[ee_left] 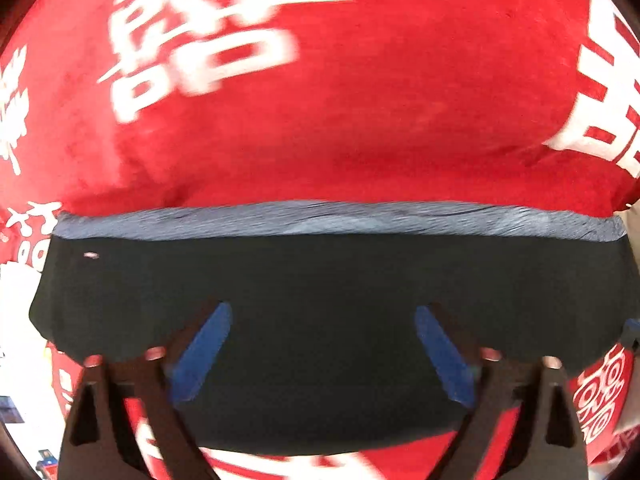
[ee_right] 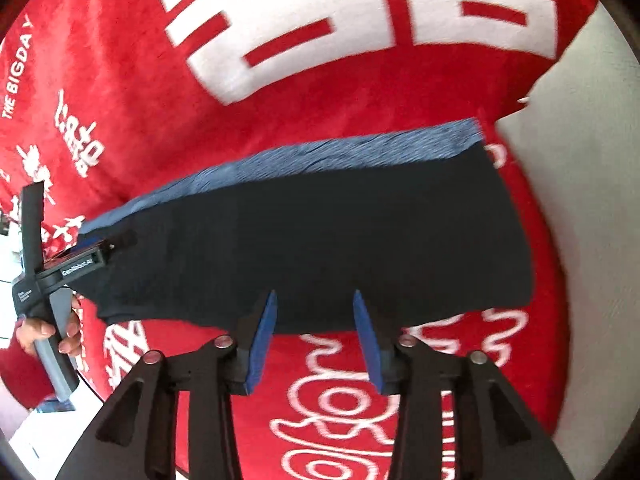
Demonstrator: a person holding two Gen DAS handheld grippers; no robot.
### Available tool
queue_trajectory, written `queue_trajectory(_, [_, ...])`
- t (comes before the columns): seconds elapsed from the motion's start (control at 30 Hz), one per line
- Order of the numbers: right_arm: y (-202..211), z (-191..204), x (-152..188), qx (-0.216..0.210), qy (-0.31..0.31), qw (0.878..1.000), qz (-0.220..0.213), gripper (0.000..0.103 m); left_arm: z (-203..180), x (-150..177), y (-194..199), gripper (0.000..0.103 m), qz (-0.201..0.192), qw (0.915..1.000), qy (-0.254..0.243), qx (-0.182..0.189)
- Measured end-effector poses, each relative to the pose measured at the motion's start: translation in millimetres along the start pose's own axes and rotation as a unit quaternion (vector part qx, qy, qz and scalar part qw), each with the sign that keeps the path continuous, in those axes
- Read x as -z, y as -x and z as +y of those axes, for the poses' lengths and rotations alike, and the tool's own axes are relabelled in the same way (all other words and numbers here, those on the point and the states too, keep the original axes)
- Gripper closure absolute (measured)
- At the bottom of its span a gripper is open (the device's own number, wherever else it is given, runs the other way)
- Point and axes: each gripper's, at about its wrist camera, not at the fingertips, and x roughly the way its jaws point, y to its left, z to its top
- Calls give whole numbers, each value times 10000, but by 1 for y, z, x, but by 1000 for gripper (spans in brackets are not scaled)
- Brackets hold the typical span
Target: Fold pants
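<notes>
Dark navy pants (ee_left: 320, 280) with a lighter blue-grey waistband (ee_left: 340, 218) lie folded in a flat wide band on a red blanket. My left gripper (ee_left: 323, 312) is open above the pants, its blue pads wide apart over the dark cloth. In the right wrist view the pants (ee_right: 320, 232) lie slanted with the waistband (ee_right: 320, 152) along the far edge. My right gripper (ee_right: 315, 300) is open, its tips over the near edge of the pants, holding nothing. The left gripper's body (ee_right: 76, 264) shows at the pants' left end.
A red blanket (ee_left: 360, 100) with large white characters covers the surface; it also shows in the right wrist view (ee_right: 120, 80). A pale surface (ee_right: 592, 200) lies beyond the blanket's right edge. A hand (ee_right: 36, 330) holds the left gripper's grey handle.
</notes>
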Motion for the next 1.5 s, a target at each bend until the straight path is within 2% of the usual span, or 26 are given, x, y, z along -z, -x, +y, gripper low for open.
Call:
queue_trajectory(0.1, [-9, 22, -1, 18, 153, 9999, -24, 58, 35, 3, -10, 25, 130, 9999, -108, 24])
queue_trajectory(0.17, [-17, 43, -4, 21, 410, 9991, -57, 58, 49, 0, -14, 25, -3, 9993, -362, -21])
queue_trajectory(0.27, [-27, 90, -15, 25, 1153, 9932, -173, 57, 69, -11, -19, 25, -174, 9969, -746, 168])
queue_trajectory(0.33, [-39, 117, -27, -11, 1553, 9874, -289, 45, 80, -21, -27, 25, -164, 9948, -963, 299])
queue_trajectory(0.4, [-52, 148, -40, -45, 1908, 9810, -362, 44, 87, -29, -34, 25, -253, 9927, -1132, 316])
queue_trajectory(0.47, [-67, 178, -55, -14, 2322, 9719, -392, 44, 95, -36, -40, 25, -281, 9916, -1180, 443])
queue_trajectory(0.57, [-96, 223, -74, 88, 3214, 9466, -254, 43, 102, -48, -52, 25, -189, 9889, -1298, 692])
queue_trajectory(0.7, [-130, 249, -91, 371, 4009, 9151, 211, 43, 112, -50, -76, 25, -12, 9840, -1632, 714])
queue_trajectory(0.77, [-141, 248, -98, 301, 4106, 9101, 479, 43, 119, -51, -87, 25, 80, 9828, -1657, 806])
queue_trajectory(0.8, [-149, 247, -100, 269, 4091, 9095, 683, 44, 121, -49, -91, 25, 127, 9824, -1667, 834])
queue_trajectory(0.83, [-154, 237, -101, 291, 4032, 9101, 911, 55, 125, -48, -94, 25, 145, 9822, -1658, 870])
queue_trajectory(0.87, [-163, 235, -101, 281, 3932, 9114, 1185, 70, 126, -46, -96, 30, 141, 9822, -1627, 930])
queue_trajectory(0.9, [-171, 232, -100, 278, 3847, 9116, 1425, 85, 127, -47, -97, 50, 140, 9815, -1608, 1030])
queue_trajectory(0.97, [-168, 234, -97, 357, 3888, 9111, 1322, 95, 129, -47, -100, 71, 176, 9816, -1614, 1003])
queue_trajectory(1.03, [-163, 240, -95, 439, 3934, 9108, 1171, 97, 129, -46, -105, 75, 116, 9834, -1627, 792])
queue_trajectory(1.07, [-161, 243, -96, 484, 3965, 9103, 1087, 97, 131, -47, -107, 83, 105, 9845, -1599, 706])
queue_trajectory(1.17, [-158, 248, -102, 466, 3877, 9158, 946, 97, 144, -44, -117, 83, 142, 9907, -1289, 412])
queue_trajectory(1.3, [-176, 248, -96, 858, 3911, 9120, 887, 91, 164, -38, -122, 83, 110, 9965, -792, 248])
queue_trajectory(1.37, [-168, 252, -91, 949, 3969, 9102, 708, 81, 170, -31, -111, 83, -7, 9964, -835, 154])
queue_trajectory(1.43, [-142, 247, -85, 853, 3824, 9186, 525, 57, 165, -22, -97, 82, -49, 9966, -803, 181])
queue_trajectory(1.47, [-132, 241, -82, 826, 3703, 9242, 431, 53, 167, -17, -89, 74, -50, 9970, -735, 258])
queue_trajectory(1.5, [-114, 230, -79, 754, 3387, 9374, 308, 50, 167, -10, -83, 47, -51, 9971, -683, 326])
